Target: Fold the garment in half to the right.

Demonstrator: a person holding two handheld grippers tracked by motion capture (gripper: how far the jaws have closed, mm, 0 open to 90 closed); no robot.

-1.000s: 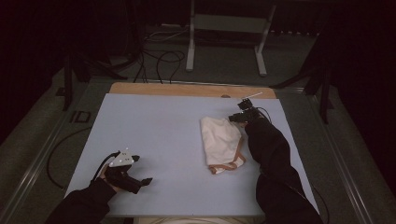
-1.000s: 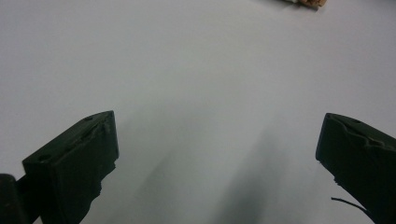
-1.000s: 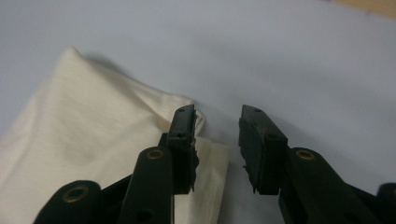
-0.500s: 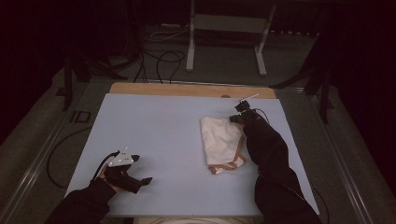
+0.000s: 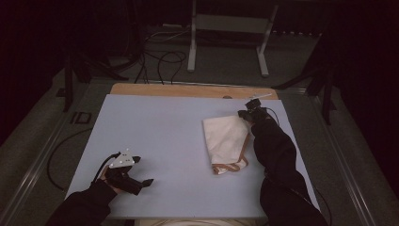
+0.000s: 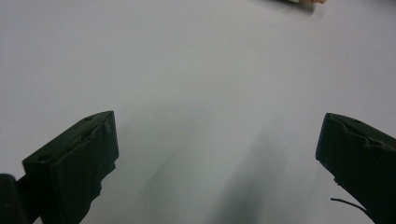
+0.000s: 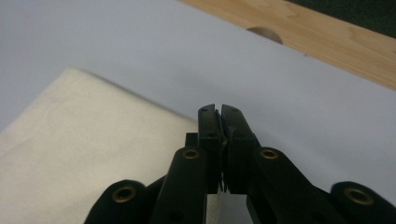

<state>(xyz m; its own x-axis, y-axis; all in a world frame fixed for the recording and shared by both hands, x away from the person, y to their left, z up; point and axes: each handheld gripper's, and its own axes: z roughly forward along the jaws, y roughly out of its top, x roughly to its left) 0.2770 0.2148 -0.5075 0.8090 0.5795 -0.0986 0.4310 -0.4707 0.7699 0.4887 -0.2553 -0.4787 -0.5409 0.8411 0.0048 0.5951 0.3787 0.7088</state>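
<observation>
a: setting: dark room, cables and a metal stand (image 5: 226,35) on the floor behind; a table (image 5: 155,127) with a pale blue-grey top and a wooden strip (image 5: 188,90) along its far edge.

b: item in hand?

a: one cream cloth bag (image 5: 226,141), lying flat on the right half of the table, folded, with brownish strap handles (image 5: 230,165) at its near end. the person's dark sleeve (image 5: 275,150) runs along its right side.

b: right tool?

a: right tool (image 5: 248,113) at the bag's far right corner. in the right gripper view its jaws have just been closing and now stand pressed together at the bag's corner (image 7: 187,130); it looks as though a thin edge of fabric is pinched between them, though the pads hide the contact itself.

b: left tool?

a: left tool (image 5: 136,176) low over bare table near the front left, well apart from the bag; jaws wide, nothing between them.

b: handling notes?

a: judged light, soft and limp, not fragile. it will sag and unfold when lifted by one corner, and thin cloth can slip from a shallow pinch. best holds: a corner or hem with a full bite, or the straps, which look sturdier. a second hold at the opposite corner would keep it flat.
</observation>
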